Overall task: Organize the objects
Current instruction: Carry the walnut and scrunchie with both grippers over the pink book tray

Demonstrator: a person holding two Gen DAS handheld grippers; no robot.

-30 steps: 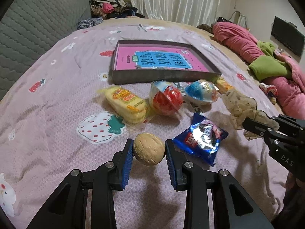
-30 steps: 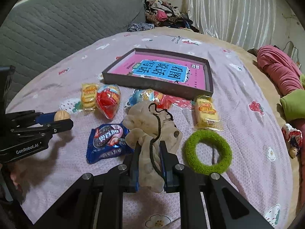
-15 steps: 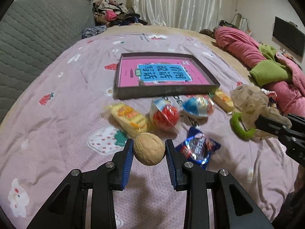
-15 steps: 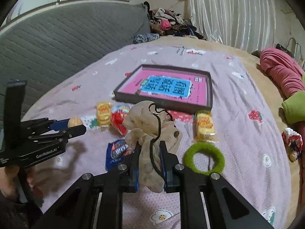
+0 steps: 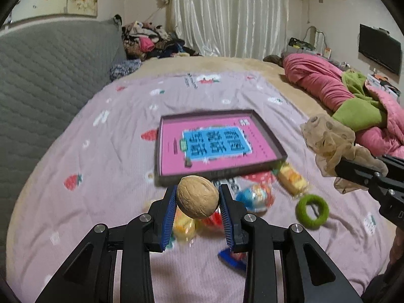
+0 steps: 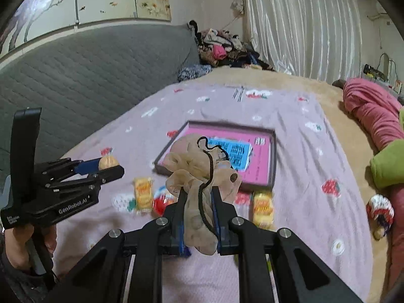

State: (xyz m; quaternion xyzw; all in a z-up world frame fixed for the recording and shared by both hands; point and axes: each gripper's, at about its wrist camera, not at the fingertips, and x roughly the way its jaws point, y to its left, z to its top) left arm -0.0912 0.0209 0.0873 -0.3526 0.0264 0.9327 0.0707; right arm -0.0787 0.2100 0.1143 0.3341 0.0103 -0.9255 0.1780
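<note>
My left gripper is shut on a walnut and holds it high above the bed. My right gripper is shut on a beige scrunchie with a black cord, also held in the air; the scrunchie also shows in the left wrist view. A shallow box with a pink and blue bottom lies on the bed ahead, also in the right wrist view. Below lie yellow snack packs, a red egg toy, a blue egg toy and a green ring.
A grey quilted headboard runs along the left. A pink and green duvet lies at the right edge. Clothes are piled at the far end. A blue snack pack lies under my left gripper.
Both grippers have risen well above the bed with their loads. The box and snacks now look smaller and farther below.
</note>
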